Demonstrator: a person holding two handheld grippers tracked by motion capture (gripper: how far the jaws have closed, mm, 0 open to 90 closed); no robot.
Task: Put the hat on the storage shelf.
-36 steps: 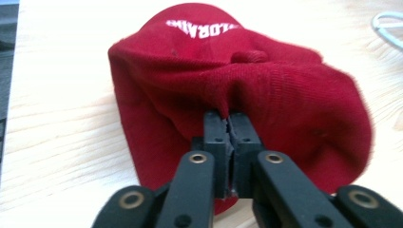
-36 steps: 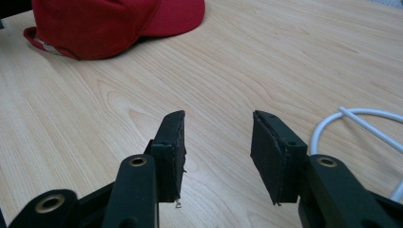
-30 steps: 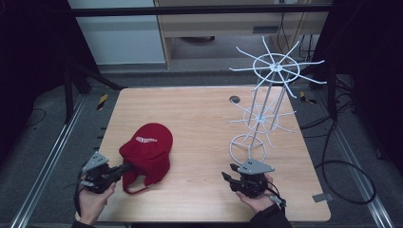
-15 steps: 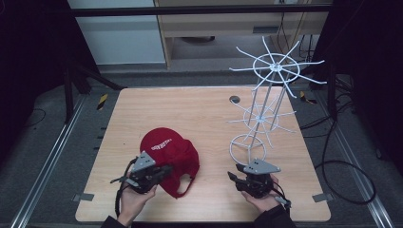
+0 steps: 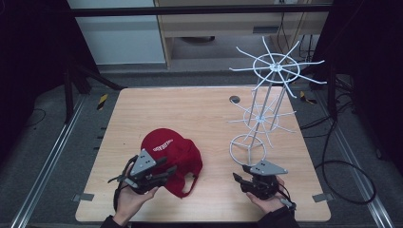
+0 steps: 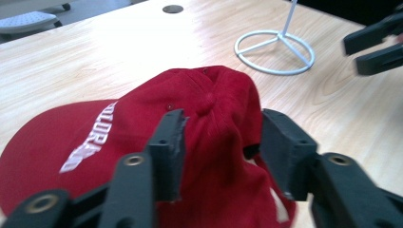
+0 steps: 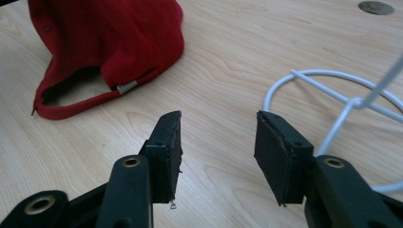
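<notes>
A red cap (image 5: 172, 156) with white lettering lies on the wooden table (image 5: 199, 114), left of centre near the front. My left gripper (image 5: 167, 172) sits at the cap's near-left side and points right. Its jaws have just been opening. In the left gripper view the gripper (image 6: 221, 128) is open, the cap's crown (image 6: 209, 95) bulging up between the pads without being pinched. My right gripper (image 5: 237, 179) rests open near the front right, pointing left. Nothing but bare wood lies between its jaws (image 7: 218, 123), with the cap's strap end (image 7: 109, 42) beyond.
A white wire rack (image 5: 274, 66) with radiating arms stands at the right, its ring base (image 5: 247, 142) just behind my right gripper and close to its right jaw (image 7: 332, 95). A round hole (image 5: 234, 99) sits in the table's far middle. Dark floor and cables surround the table.
My left hand slid right across the table, dragging the cap from the left side toward the middle. Its jaws then opened and let go of the cap. The right gripper stayed put.
</notes>
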